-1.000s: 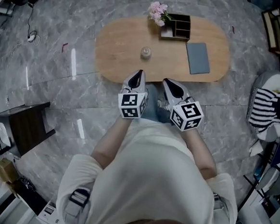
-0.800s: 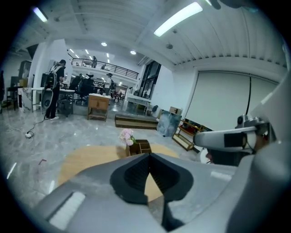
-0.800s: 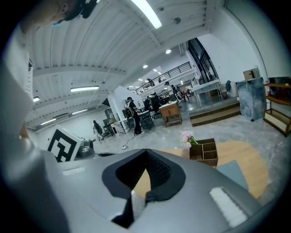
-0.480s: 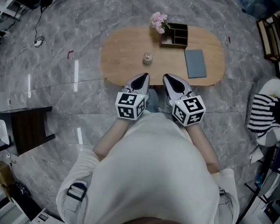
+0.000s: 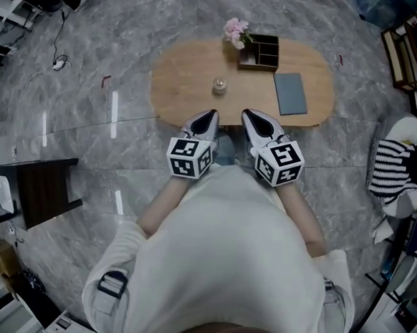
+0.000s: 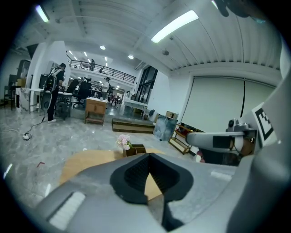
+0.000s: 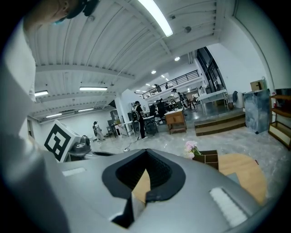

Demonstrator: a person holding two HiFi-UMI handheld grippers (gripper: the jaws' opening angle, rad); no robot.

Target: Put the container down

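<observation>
A small glass container stands upright on the oval wooden table, a little beyond both grippers. My left gripper and right gripper hover side by side over the table's near edge, both shut with nothing in them. In the left gripper view the left gripper has its tips together, and the right gripper looks the same in its own view. The container is hidden behind the jaws in both gripper views.
A dark compartment box with pink flowers sits at the table's far edge, and a grey notebook lies to the right. A dark side table stands at the left, striped cloth at the right.
The head view has shifted a little, so the table appears slightly farther off. Both grippers keep almost the same pose, shut and side by side.
</observation>
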